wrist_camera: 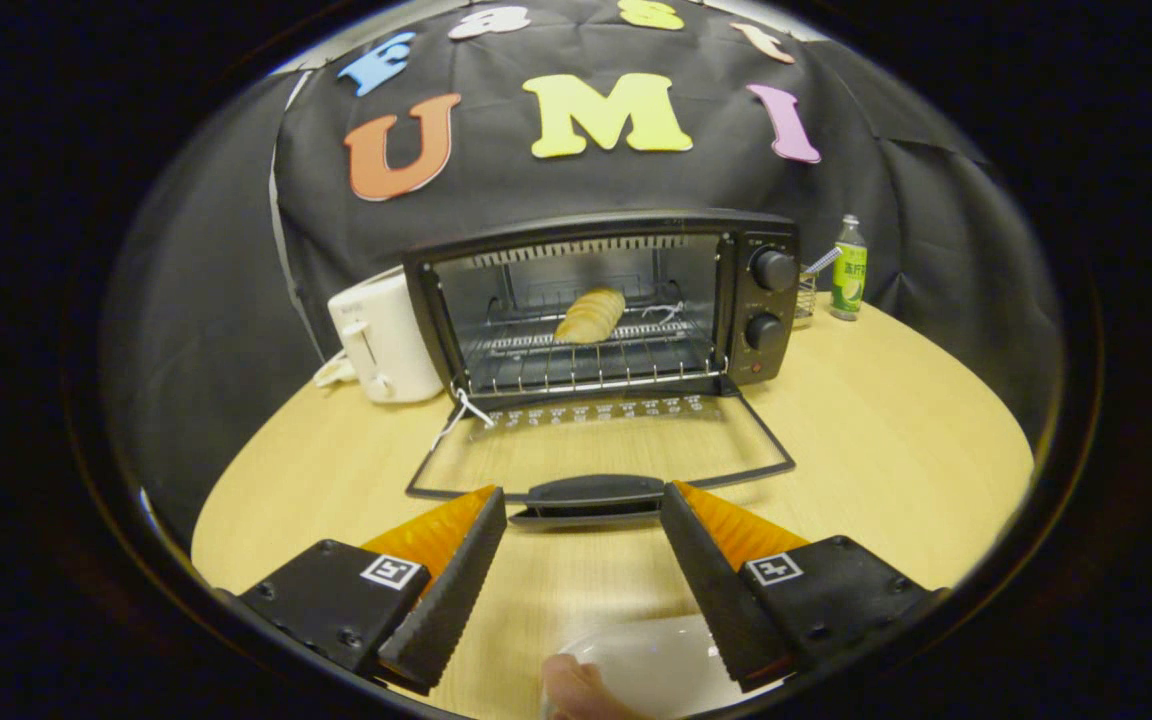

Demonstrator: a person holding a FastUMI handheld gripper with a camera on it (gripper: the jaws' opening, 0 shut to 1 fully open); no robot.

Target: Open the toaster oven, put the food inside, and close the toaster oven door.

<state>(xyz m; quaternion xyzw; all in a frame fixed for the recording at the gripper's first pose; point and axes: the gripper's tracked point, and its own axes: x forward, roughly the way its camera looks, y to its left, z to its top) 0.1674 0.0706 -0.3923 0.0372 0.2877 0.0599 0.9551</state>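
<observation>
A black toaster oven (604, 300) stands at the back of the wooden table (886, 440) with its glass door (601, 445) folded down flat toward me. A golden bread roll (591, 315) lies on the wire rack inside. The door's black handle (591, 495) sits just ahead of my gripper (584, 510), level with the two fingertips and between them. The fingers (456, 580) are spread wide, open, and touch nothing.
A white toaster (381, 340) stands left of the oven. A green bottle (848, 268) and a small wire holder (806, 290) stand to the oven's right. A white plate (651, 665) and a person's fingertip (576, 690) sit below the fingers, close to me.
</observation>
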